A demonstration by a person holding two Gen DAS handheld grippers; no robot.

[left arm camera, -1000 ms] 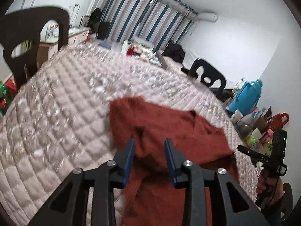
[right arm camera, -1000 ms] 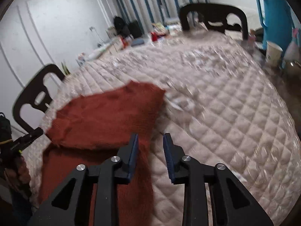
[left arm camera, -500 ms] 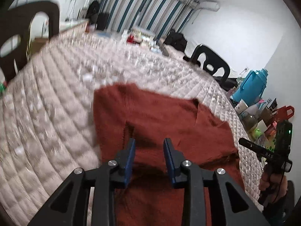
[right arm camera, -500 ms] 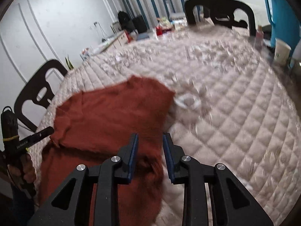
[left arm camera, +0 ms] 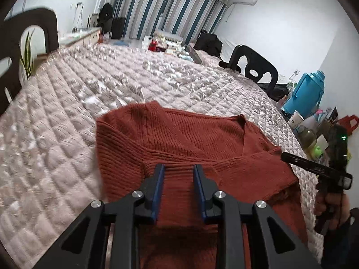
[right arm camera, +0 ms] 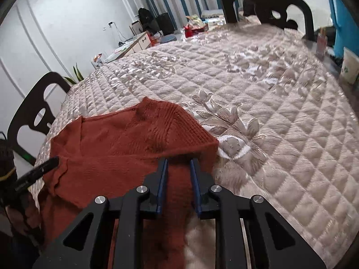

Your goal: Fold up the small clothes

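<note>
Both grippers hover over the rust sweater (left arm camera: 179, 139) on the quilted cover (left arm camera: 56, 134). Left gripper (left arm camera: 178, 174) and right gripper (right arm camera: 178, 170) gape moderately, holding nothing.

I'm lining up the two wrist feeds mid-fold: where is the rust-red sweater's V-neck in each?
Left wrist: V-neck right of centre, above the left gripper.
Right wrist: V-neck far left, beyond the right gripper.
Shared landmark: quilted cover.

You won't find any text you can read here: the faint white lettering on the other tool's black bar (left arm camera: 318, 168) is too blurred to make out.
</note>
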